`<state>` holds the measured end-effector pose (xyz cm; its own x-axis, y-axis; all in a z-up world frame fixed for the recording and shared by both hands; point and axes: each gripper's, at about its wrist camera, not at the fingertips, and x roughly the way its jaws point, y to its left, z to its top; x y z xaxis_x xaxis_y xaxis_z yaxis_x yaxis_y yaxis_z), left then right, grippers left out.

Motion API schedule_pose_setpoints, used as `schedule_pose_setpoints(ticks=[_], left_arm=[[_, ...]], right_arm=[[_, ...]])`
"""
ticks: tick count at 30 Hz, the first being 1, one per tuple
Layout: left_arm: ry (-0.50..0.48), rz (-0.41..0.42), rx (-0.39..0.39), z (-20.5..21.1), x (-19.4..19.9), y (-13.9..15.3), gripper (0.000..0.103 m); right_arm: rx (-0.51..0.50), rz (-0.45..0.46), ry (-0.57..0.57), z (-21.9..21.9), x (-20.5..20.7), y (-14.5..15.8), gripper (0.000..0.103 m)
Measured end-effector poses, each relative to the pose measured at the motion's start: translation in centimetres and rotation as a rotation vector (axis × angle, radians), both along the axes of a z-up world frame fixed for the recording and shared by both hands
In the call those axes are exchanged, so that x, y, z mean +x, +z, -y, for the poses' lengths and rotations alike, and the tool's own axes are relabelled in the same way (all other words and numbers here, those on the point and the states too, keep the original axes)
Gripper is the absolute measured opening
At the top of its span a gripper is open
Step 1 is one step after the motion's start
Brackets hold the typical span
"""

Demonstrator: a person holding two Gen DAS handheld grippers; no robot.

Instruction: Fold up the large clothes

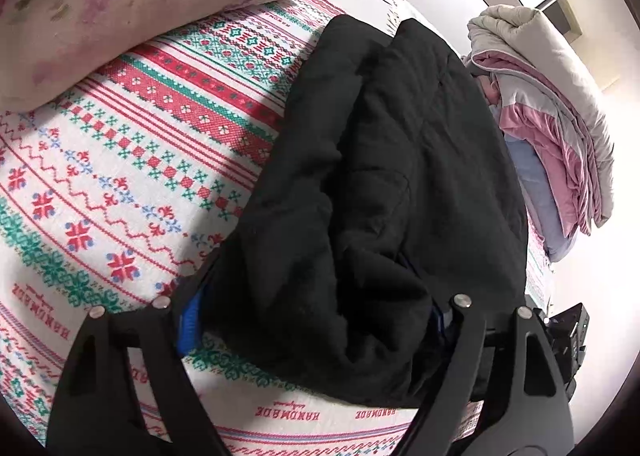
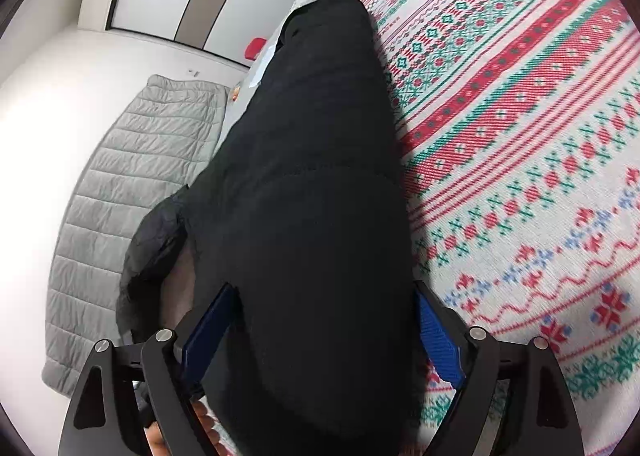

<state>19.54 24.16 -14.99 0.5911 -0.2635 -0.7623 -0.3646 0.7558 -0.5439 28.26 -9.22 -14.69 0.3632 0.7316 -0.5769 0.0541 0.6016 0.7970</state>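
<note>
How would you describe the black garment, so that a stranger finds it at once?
Start from the bed cover with red and green knitted-style bands. On it, running along the bed's edge, lies the black garment, thick and bunched. It is the only plain dark item; the bedding pile beyond it is pink and cream.

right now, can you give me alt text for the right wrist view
A bulky black garment lies lengthwise on a red, green and white patterned bedspread, its near end between the wide-set blue-padded fingers of the right gripper. A grey quilted blanket lies on the floor to the left.
</note>
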Motion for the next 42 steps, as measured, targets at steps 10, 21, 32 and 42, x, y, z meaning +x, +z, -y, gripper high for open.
schedule_pose_setpoints(ticks=[10, 21, 32, 42], left_arm=[[-0.020, 0.075, 0.103, 1.5, 0.5, 2.1, 0.048], [-0.054, 0.197, 0.048, 4.1, 0.1, 4.3, 0.039], [-0.347, 0.396, -0.081, 26.1, 3.8, 8.6, 0.039], [-0.734, 0.330, -0.161, 52.8, 4.5, 5.4, 0.043]], right_arm=[[-0.279, 0.153, 0.074, -3.3, -0.4, 3.5, 0.061], [-0.592, 0.435, 0.125, -5.4, -3.0, 10.6, 0.043], [-0.791, 0.568, 0.041, 12.1, -2.3, 19.5, 0.042], [-0.760, 0.280, -0.302, 44.0, -3.3, 18.0, 0.046]])
